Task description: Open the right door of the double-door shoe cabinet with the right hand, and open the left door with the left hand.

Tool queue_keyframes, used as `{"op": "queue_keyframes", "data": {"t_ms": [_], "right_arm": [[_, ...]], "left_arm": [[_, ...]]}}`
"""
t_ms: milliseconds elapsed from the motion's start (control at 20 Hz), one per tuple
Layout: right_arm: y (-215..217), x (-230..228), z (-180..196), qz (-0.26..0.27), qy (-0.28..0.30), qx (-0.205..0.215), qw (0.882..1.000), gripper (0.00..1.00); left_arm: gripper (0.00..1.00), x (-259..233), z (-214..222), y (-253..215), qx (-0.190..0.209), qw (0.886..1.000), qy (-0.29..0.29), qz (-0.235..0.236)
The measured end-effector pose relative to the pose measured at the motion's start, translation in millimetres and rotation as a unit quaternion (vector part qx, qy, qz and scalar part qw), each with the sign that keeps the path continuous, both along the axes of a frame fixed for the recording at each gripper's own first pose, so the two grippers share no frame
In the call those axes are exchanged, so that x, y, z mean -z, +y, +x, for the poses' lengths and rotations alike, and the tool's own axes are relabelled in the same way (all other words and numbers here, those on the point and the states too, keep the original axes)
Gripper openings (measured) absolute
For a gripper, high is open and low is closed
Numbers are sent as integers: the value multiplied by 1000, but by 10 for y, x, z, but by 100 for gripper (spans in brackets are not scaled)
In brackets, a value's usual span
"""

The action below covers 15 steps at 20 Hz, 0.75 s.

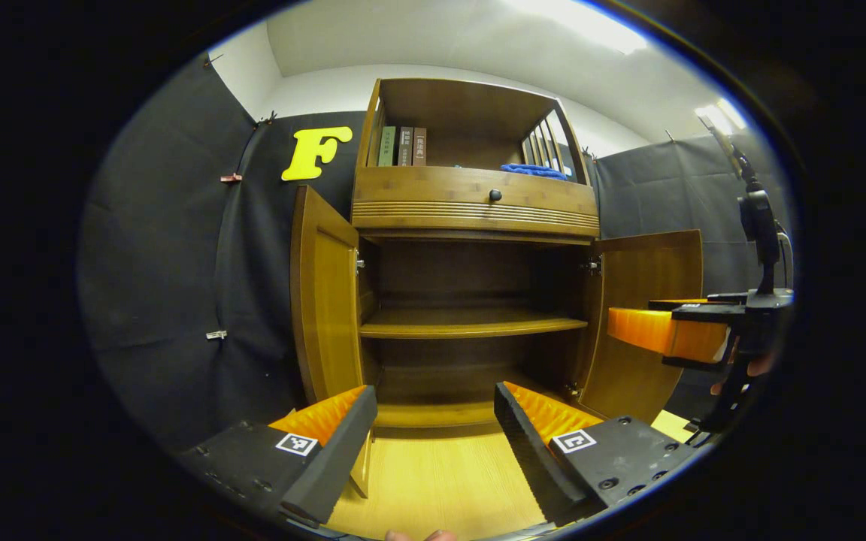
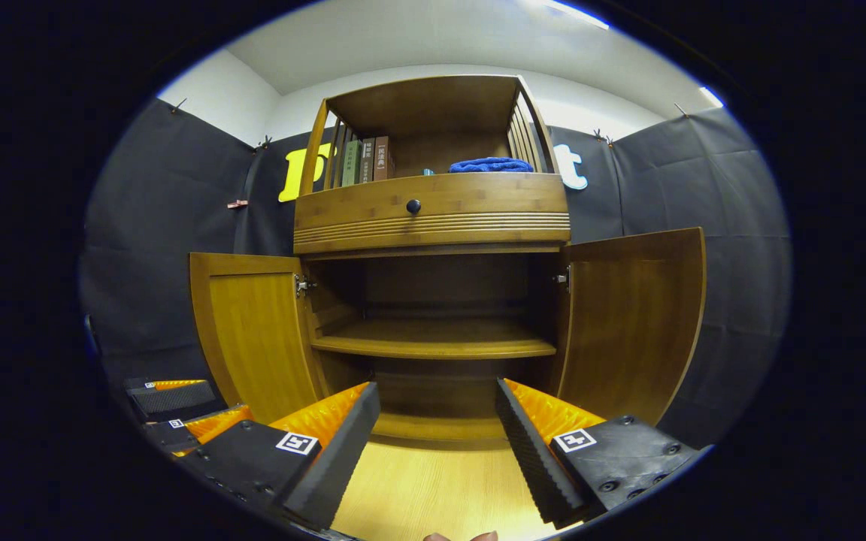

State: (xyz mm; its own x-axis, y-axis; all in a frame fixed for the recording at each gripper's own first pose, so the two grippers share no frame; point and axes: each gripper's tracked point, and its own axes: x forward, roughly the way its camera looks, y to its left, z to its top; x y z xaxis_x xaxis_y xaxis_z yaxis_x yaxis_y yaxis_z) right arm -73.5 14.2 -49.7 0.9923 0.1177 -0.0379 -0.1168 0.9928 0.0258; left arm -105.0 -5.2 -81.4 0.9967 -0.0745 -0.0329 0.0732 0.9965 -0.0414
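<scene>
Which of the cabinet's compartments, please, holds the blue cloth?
The open top shelf, above the knobbed drawer: the blue cloth lies beside the books; the lower shelves look bare.

bright ceiling glare | cabinet (image 1: pixel 470 300) interior shadowed | edges bowed | sharp
</scene>
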Motion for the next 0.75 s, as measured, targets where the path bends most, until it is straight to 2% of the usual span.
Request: {"op": "queue_keyframes", "data": {"t_ms": [100, 300, 400, 700, 750], "right_arm": [[-29, 20, 2, 0, 3, 1, 1000, 95], [-68, 42, 1, 1, 4, 2, 1000, 95], [-78, 30, 15, 1, 4, 2, 1000, 100], [-93, -56, 92, 7, -3, 10, 1000, 95], [-84, -80, 106, 6, -6, 10, 1000, 100]], "left_arm": [[98, -9, -7, -27, 2, 1000, -1, 1], [98, -36, -9, -54, 0, 1000, -4, 3], [98, -29, -8, -70, 1, 1000, -4, 4], [98, -64, 24, -127, 7, 1000, 0, 3], [98, -85, 22, -132, 7, 1000, -2, 3]]}}
